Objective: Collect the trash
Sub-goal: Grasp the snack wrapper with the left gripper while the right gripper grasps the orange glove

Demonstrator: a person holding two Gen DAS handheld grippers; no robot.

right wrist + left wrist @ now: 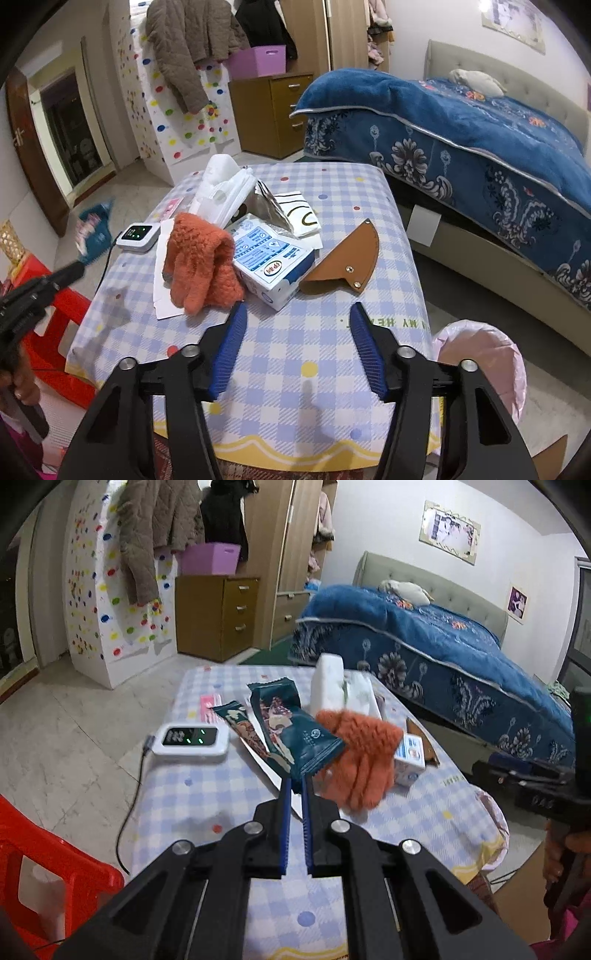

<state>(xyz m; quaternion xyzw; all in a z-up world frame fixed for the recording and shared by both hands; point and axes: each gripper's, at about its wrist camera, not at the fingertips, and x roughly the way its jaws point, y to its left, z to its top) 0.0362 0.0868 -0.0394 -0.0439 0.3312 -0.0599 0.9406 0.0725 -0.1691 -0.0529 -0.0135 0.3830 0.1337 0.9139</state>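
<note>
My left gripper (295, 781) is shut on a teal snack wrapper (291, 723) and holds it above the checked table (207, 797). In the right wrist view the same wrapper (92, 229) shows blurred at the far left, off the table's side. A second, narrow teal wrapper (242, 727) appears just left of the held one; whether it is held too I cannot tell. My right gripper (297, 314) is open and empty over the table's near part. A blue and white carton (271, 260) lies just beyond it. A pink-lined trash bin (484, 369) stands at the table's right.
On the table lie an orange knitted glove (201, 260), a brown leather sheath (347, 260), a white tissue pack (221, 188), foil and paper scraps (299, 214) and a white power bank (138, 236) with a cable. A red plastic chair (40, 853) stands left. A bed (480, 147) is right.
</note>
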